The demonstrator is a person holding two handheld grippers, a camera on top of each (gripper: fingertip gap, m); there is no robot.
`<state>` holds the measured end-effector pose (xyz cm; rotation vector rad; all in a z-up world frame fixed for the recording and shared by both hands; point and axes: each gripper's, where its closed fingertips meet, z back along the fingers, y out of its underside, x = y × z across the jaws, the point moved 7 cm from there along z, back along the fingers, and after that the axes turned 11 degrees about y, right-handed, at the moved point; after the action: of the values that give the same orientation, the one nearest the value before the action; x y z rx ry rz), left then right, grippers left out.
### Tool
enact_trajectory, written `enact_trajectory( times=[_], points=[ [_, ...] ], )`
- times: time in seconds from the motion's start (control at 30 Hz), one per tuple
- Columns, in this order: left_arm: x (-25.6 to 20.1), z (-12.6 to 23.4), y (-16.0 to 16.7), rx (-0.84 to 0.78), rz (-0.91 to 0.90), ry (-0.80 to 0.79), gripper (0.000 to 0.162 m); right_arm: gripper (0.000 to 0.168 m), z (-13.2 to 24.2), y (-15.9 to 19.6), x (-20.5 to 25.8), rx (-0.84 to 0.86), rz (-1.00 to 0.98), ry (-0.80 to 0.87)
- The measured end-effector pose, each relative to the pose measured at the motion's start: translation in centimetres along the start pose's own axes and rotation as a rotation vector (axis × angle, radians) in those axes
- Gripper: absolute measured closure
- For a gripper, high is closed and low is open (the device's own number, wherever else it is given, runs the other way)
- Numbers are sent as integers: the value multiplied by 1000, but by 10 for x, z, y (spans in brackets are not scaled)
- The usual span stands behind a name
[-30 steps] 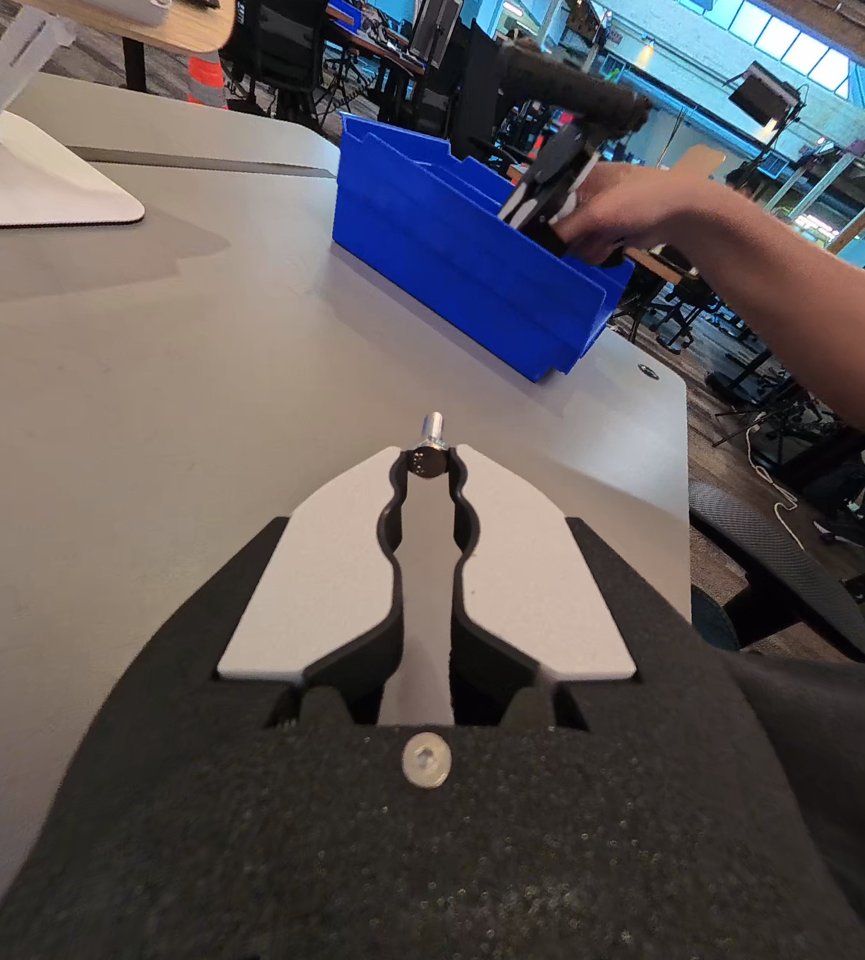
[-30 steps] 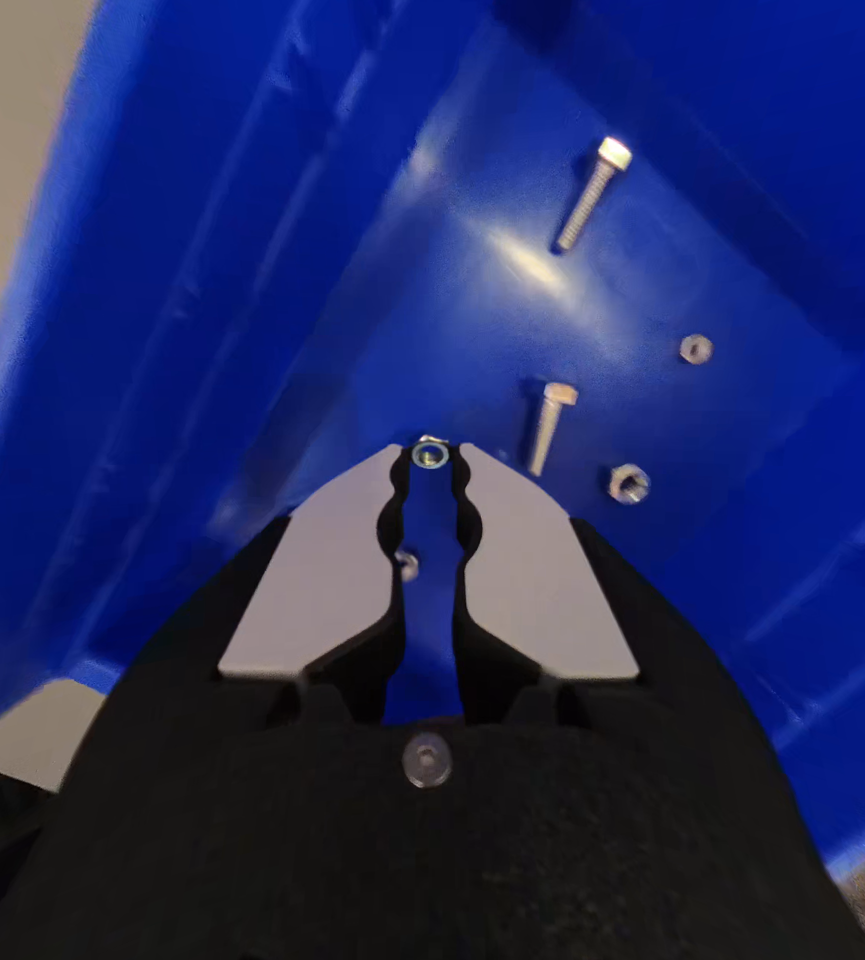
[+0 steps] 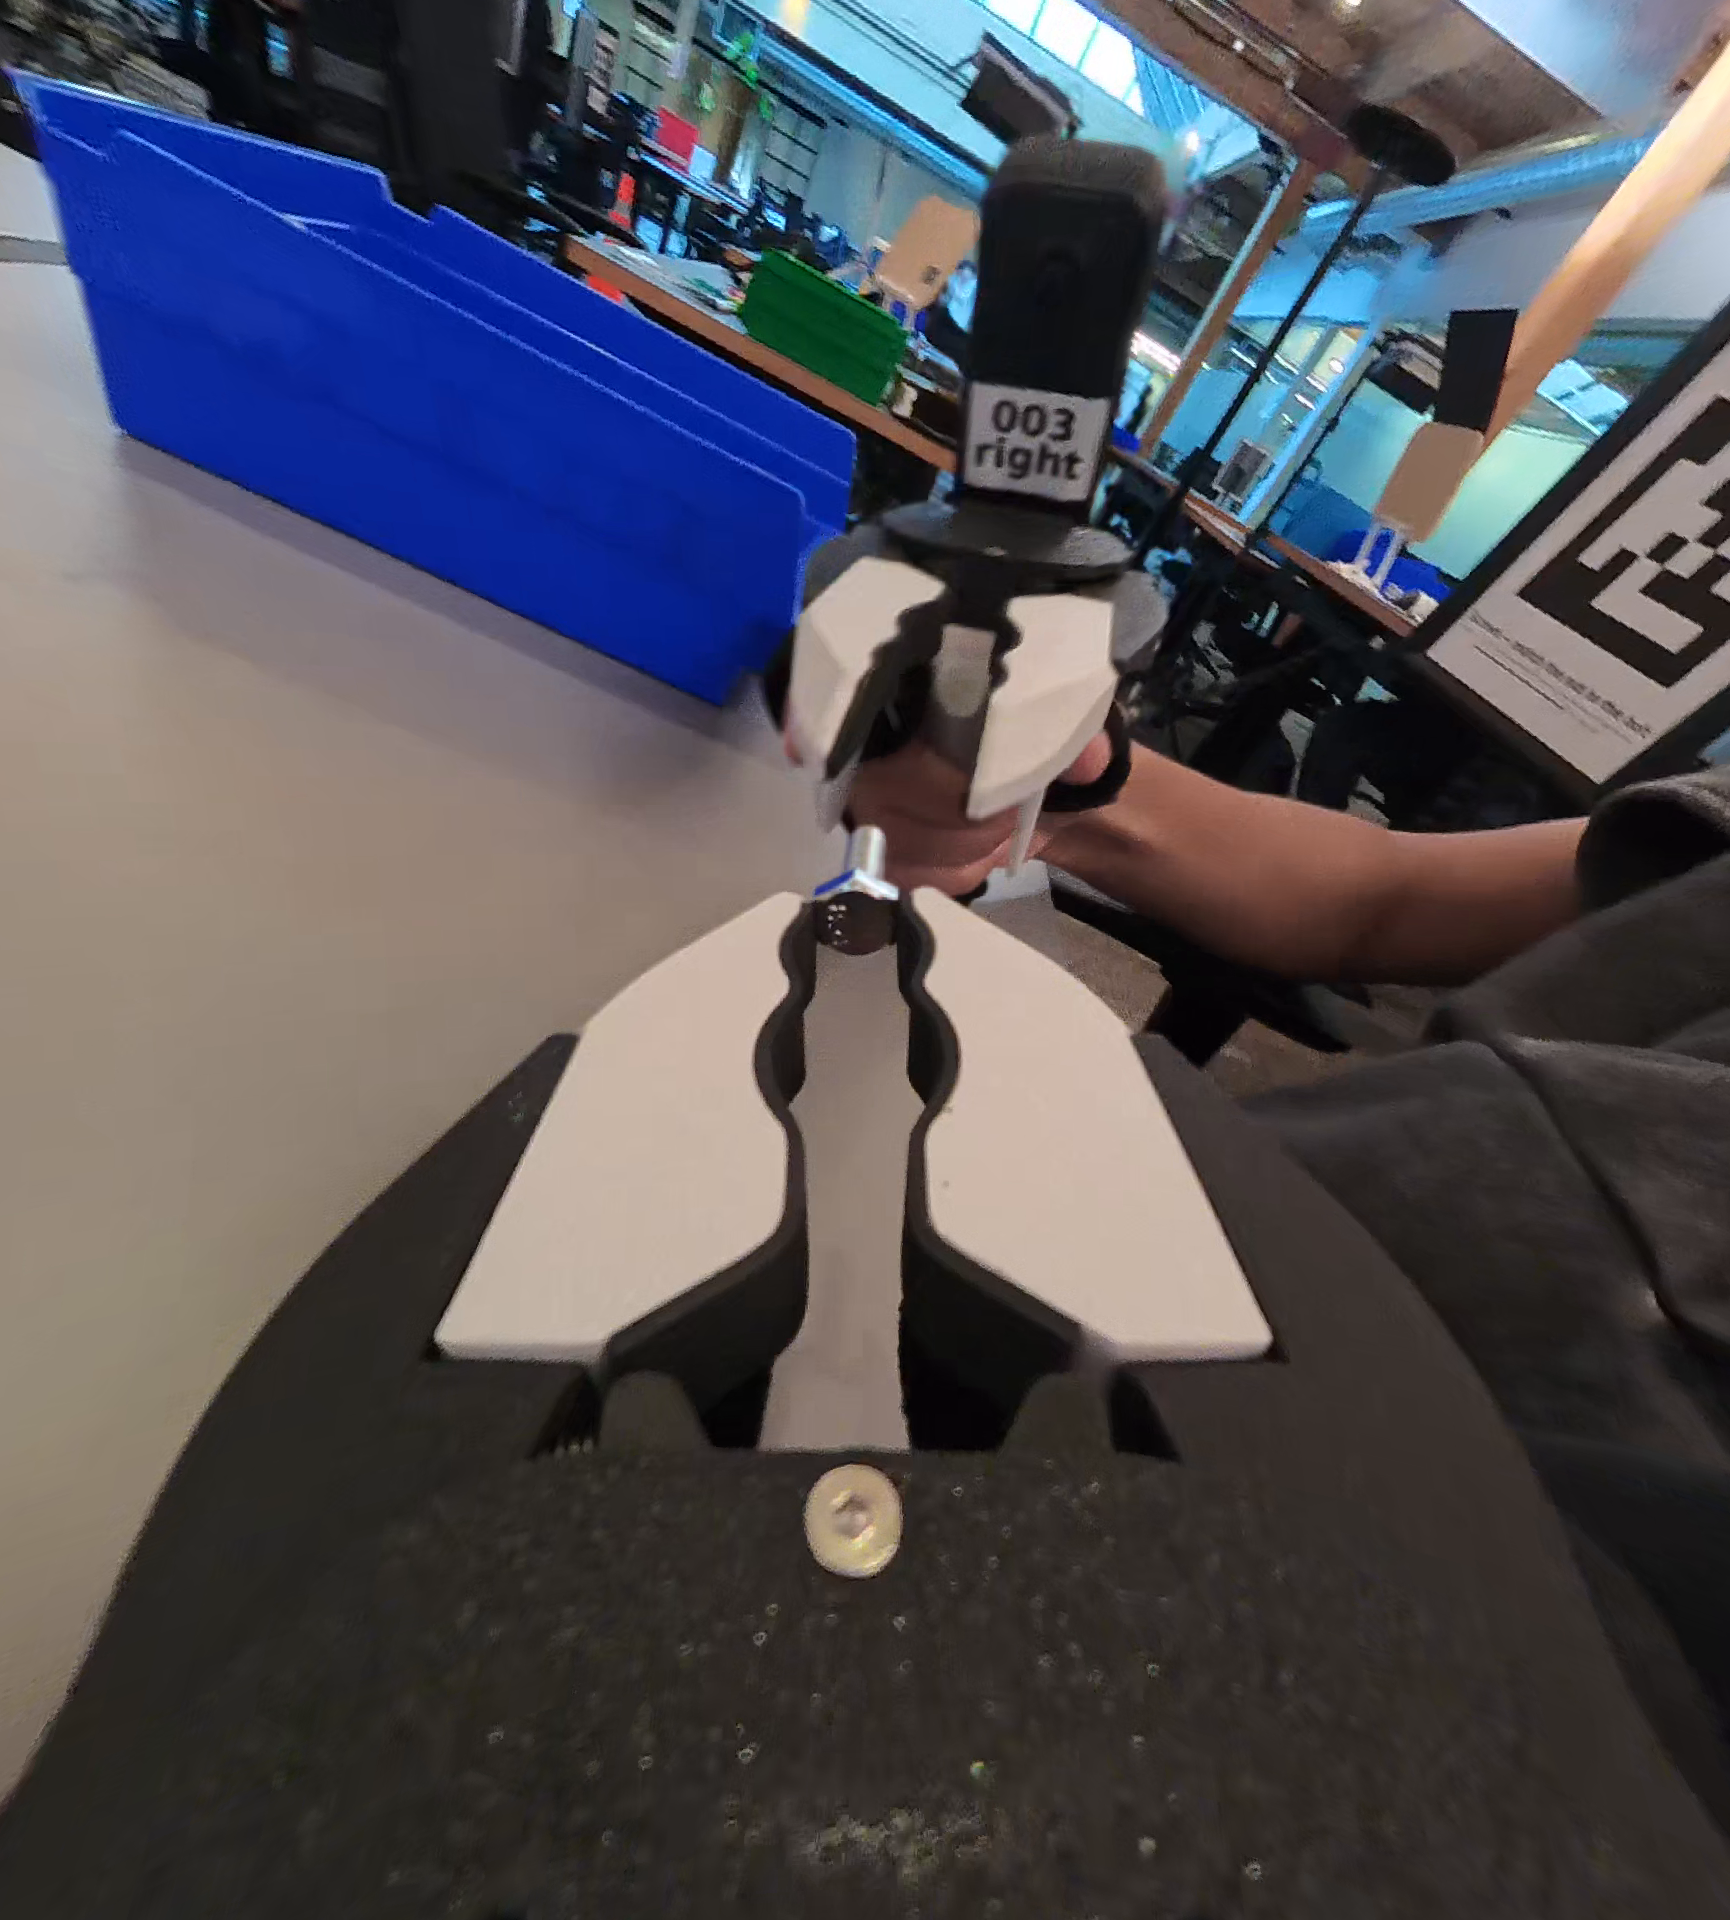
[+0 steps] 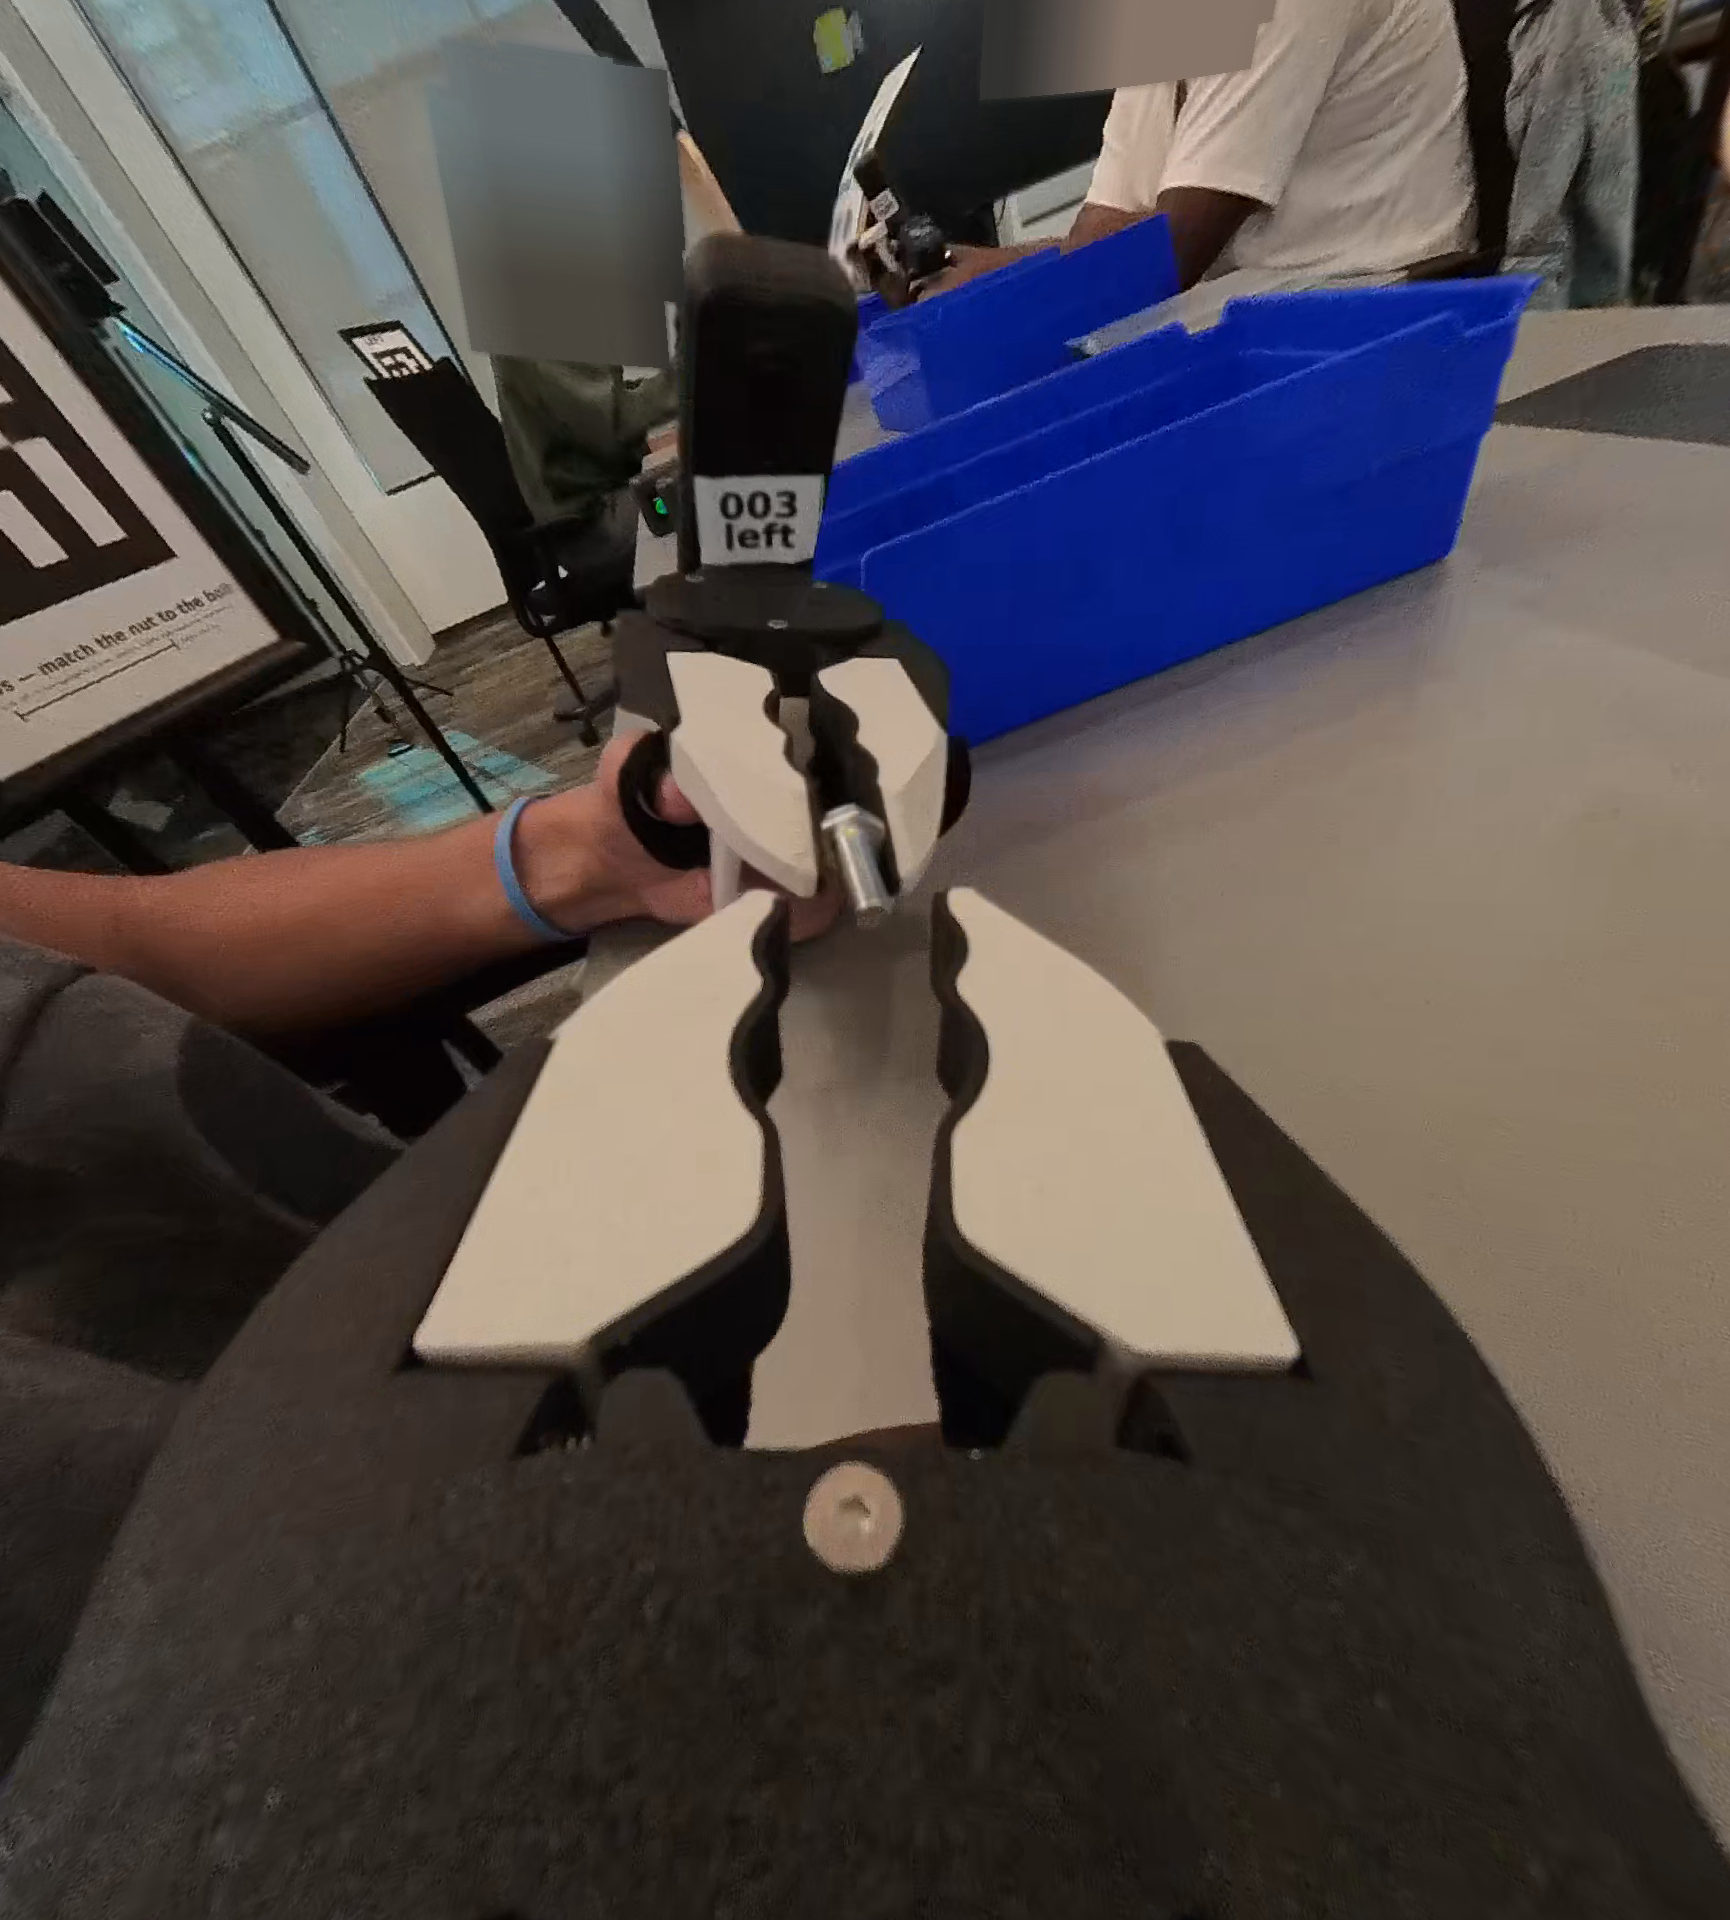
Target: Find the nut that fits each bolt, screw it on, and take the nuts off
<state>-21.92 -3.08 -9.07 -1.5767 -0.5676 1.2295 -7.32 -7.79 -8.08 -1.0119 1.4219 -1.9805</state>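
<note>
My left gripper (image 3: 850, 914) is shut on the head of a silver bolt (image 3: 863, 862), whose shaft points forward and up. In the right wrist view the left gripper (image 4: 856, 883) faces me with the bolt (image 4: 861, 868) pointing at the camera. My right gripper (image 4: 859, 909) is open, with its fingertips on either side of the bolt's tip. I see no nut between them. In the left wrist view the right gripper (image 3: 923, 826) hangs just beyond the bolt, jaws apart. Both are above the grey table (image 3: 269, 831) near its edge.
A blue bin (image 3: 445, 416) stands on the table behind the grippers; it also shows in the right wrist view (image 4: 1204, 499), with a second blue bin (image 4: 1017, 322) farther back. A black-and-white marker board (image 3: 1671, 520) stands off the table edge. People stand beyond the far bin. Only a small space, under 4 cm, lies between the two pairs of fingers.
My right gripper has left the blue bin and now faces the left gripper, with its jaws wider. The nut it held is no longer visible. The left gripper has turned toward it with the bolt.
</note>
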Motion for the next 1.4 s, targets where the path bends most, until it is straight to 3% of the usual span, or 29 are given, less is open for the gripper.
enact_trajectory(
  times=[0.2,0.27,0.6,0.73,0.87,0.93,1.0,1.1,1.3,1.4],
  points=[
    [-2,-6,2,25,10,37,148,147,-18,11,5,102,-25,-58],
    [-3,-6,2,24,14,44,148,160,-18,12,6,99,2,-38],
    [-5,-12,6,70,5,58,146,161,-9,14,9,111,71,-34],
    [-5,-5,2,12,2,55,134,161,18,-4,-4,61,57,20],
    [-2,-4,2,11,18,41,130,161,85,-54,-24,30,97,132],
    [-2,-5,2,16,21,38,130,161,130,-70,-37,163,139,180],
    [-1,-6,3,22,30,38,130,161,171,-71,-65,392,238,364],
    [1,-7,4,31,61,52,130,161,215,-63,-115,724,167,512],
    [2,-7,3,26,73,57,130,160,224,-18,-186,1240,-10,565],
    [2,-7,4,29,79,61,130,160,218,-2,-194,1343,-85,496]
  ],
)
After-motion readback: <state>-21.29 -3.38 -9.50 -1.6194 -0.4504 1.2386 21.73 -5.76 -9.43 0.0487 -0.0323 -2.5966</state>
